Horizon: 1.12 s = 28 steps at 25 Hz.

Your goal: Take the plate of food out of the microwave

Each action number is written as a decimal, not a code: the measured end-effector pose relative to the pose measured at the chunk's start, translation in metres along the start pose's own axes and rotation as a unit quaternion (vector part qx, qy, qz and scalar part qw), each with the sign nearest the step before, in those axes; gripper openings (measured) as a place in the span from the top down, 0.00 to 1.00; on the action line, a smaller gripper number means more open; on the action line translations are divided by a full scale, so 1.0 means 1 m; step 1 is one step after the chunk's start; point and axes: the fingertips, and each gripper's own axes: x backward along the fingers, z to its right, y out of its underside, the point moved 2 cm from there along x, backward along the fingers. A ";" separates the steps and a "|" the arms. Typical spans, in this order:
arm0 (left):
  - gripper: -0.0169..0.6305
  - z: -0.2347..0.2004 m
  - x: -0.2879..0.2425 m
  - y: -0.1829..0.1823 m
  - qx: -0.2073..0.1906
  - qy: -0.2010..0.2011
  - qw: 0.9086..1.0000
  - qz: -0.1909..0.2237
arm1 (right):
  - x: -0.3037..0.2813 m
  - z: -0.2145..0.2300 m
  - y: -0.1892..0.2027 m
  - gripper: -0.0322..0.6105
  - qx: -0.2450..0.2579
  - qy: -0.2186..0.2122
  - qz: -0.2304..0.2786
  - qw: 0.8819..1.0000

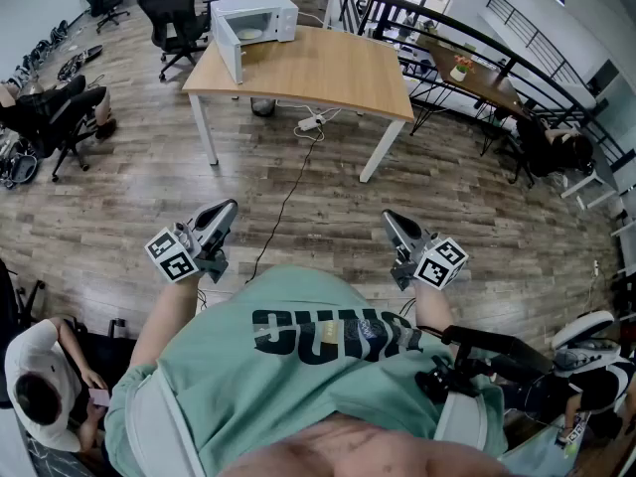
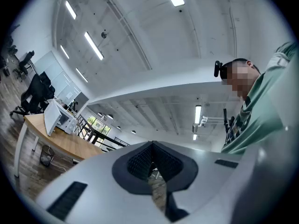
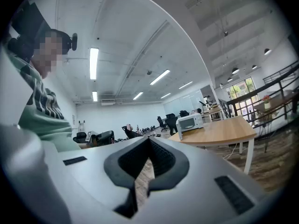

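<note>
Left gripper [image 1: 227,210] is up in front of the green shirt [image 1: 298,366], nose tipped a little upward, and its jaws are pressed together with nothing between them; the left gripper view shows the dark ribbed pads meeting at the tip, only a sliver of floor behind. Right gripper [image 1: 391,218] sits level on the other side of the body, and it's the same story there: pads closed to a point, nothing pinched. Both marker cubes, left [image 1: 172,253] and right [image 1: 440,263], face up at the head camera. Now, the target: the white microwave [image 1: 260,20] stands on the far left corner of the wooden table [image 1: 328,68], well apart from both grippers, with a wide stretch of plank floor [image 1: 477,217] in between. Its door [image 1: 229,56] hangs open toward the near left edge of the table. The cavity is too small from here to tell whether the plate of food sits inside. A black cable [image 1: 288,195] snakes across the floor from a white power strip [image 1: 309,122] under the table. Black office chairs [image 1: 174,18] crowd behind the table's left end, and a seated person [image 1: 40,386] is at the lower left.
</note>
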 end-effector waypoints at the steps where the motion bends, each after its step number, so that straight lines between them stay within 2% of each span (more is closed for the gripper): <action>1: 0.97 0.001 0.001 0.001 0.001 0.000 1.000 0.000 | 0.001 -0.002 0.001 0.94 -0.004 0.003 -0.002 1.000; 15: 0.97 0.005 0.008 0.001 0.007 0.003 1.000 -0.005 | 0.002 -0.011 0.005 0.94 -0.003 0.001 -0.008 1.000; 28: 0.97 0.021 -0.019 0.013 0.008 0.018 0.999 -0.031 | 0.024 -0.001 0.003 0.94 0.005 0.012 0.007 1.000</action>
